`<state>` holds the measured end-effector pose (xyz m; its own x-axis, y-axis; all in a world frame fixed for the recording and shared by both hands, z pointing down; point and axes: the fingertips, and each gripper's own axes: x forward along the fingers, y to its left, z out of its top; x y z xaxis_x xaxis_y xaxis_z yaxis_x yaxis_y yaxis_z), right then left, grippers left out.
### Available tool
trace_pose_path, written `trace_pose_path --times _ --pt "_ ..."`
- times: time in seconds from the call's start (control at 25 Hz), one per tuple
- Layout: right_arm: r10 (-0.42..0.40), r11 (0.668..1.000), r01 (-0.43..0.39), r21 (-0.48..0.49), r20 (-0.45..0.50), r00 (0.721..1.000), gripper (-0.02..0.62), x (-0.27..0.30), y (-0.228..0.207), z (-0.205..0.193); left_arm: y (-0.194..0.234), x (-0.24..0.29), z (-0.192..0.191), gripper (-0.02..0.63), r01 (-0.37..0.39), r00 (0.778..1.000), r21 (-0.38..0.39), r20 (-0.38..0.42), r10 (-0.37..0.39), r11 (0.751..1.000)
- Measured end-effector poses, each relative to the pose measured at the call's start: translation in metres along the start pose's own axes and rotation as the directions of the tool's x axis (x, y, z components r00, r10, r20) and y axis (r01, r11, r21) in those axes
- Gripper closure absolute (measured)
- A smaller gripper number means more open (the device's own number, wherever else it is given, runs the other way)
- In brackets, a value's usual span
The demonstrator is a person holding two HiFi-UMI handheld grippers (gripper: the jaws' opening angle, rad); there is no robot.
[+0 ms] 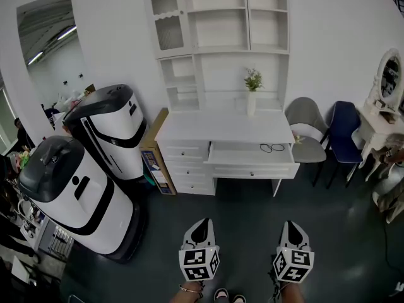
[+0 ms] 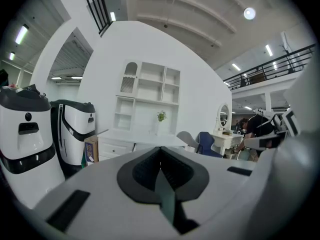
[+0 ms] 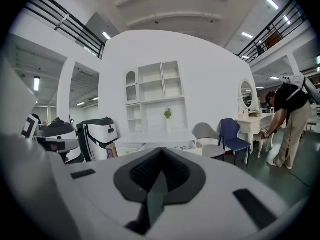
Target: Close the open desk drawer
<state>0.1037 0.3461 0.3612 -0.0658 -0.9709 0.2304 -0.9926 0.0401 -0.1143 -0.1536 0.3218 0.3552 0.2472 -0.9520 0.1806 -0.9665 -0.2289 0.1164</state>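
Observation:
The white desk [image 1: 224, 128] with a shelf unit on top stands against the far wall. Its wide middle drawer [image 1: 251, 156] is pulled out, with a dark looped item [image 1: 272, 148] lying inside. The desk also shows in the left gripper view [image 2: 135, 139] and the right gripper view [image 3: 155, 138]. My left gripper [image 1: 201, 231] and right gripper [image 1: 293, 231] hang side by side over the dark floor, well short of the desk. Both are shut with nothing between the jaws, which also shows in the left gripper's [image 2: 160, 149] and the right gripper's [image 3: 161, 151] own views.
Two large white-and-black machines [image 1: 79, 191] [image 1: 113, 128] stand at the left. A flat cardboard box [image 1: 154, 156] leans on the desk's left side. A grey chair [image 1: 307, 131], a blue chair [image 1: 342, 131] and a vanity table [image 1: 382, 115] are at the right. A person [image 3: 290, 119] bends over there.

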Motion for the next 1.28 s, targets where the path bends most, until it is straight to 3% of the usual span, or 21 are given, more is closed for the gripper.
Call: trace_pose_path --times 0.68,1.28 --pt "-0.038 0.999 0.037 0.025 0.009 0.999 0.588 0.014 0.023 -0.004 0.041 0.008 -0.003 0.588 0.008 1.0 0.007 -0.019 -0.008 1.0" --pt "-0.062 0.998 0.062 0.005 -0.045 0.997 0.588 0.067 0.016 -0.008 0.055 0.065 -0.006 0.588 0.017 0.999 -0.002 -0.05 -0.017 1.0"
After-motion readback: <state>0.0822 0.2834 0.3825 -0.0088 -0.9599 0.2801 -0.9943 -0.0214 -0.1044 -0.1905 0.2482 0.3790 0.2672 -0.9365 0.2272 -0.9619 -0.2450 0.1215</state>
